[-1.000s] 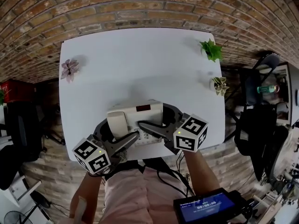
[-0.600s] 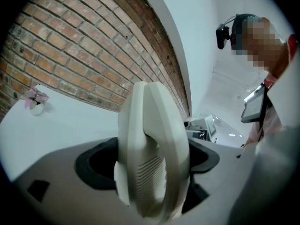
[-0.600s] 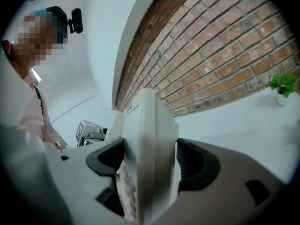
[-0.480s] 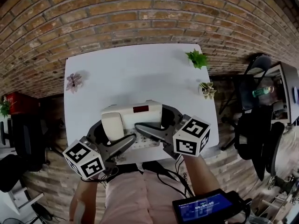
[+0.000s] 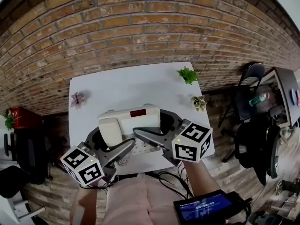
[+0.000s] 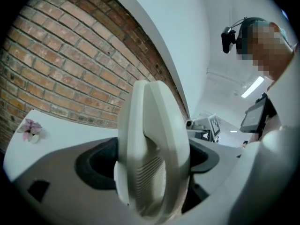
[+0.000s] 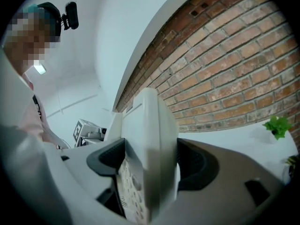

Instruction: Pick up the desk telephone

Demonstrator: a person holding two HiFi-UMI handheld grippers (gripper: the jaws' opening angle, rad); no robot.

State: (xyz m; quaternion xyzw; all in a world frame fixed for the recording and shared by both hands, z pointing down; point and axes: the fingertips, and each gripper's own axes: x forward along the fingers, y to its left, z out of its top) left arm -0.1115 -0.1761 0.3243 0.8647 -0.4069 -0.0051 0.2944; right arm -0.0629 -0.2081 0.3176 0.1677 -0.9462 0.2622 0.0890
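Observation:
The beige desk telephone (image 5: 133, 119), with its handset on the left and a dark display on top, hangs above the white table (image 5: 126, 86), carried between both grippers. My left gripper (image 5: 115, 138) is clamped on the handset end (image 6: 150, 149), dark pads on either side of it. At the keypad end (image 7: 149, 144), my right gripper (image 5: 157, 126) has its pads against the housing, and its jaws are closing a little. In the left gripper view, my left gripper (image 6: 151, 165) shows the handset filling its gap. The phone's right edge likewise fills my right gripper (image 7: 151, 167).
On the table stand a pink flower (image 5: 78, 99) at the left, a green plant (image 5: 188, 74) at the far right corner and a small succulent (image 5: 198, 102) on the right edge. A brick surface surrounds the table. Dark chairs (image 5: 255, 125) stand at the right.
Both grippers have risen together with the telephone, which has left the table top. The table now looks smaller and farther below.

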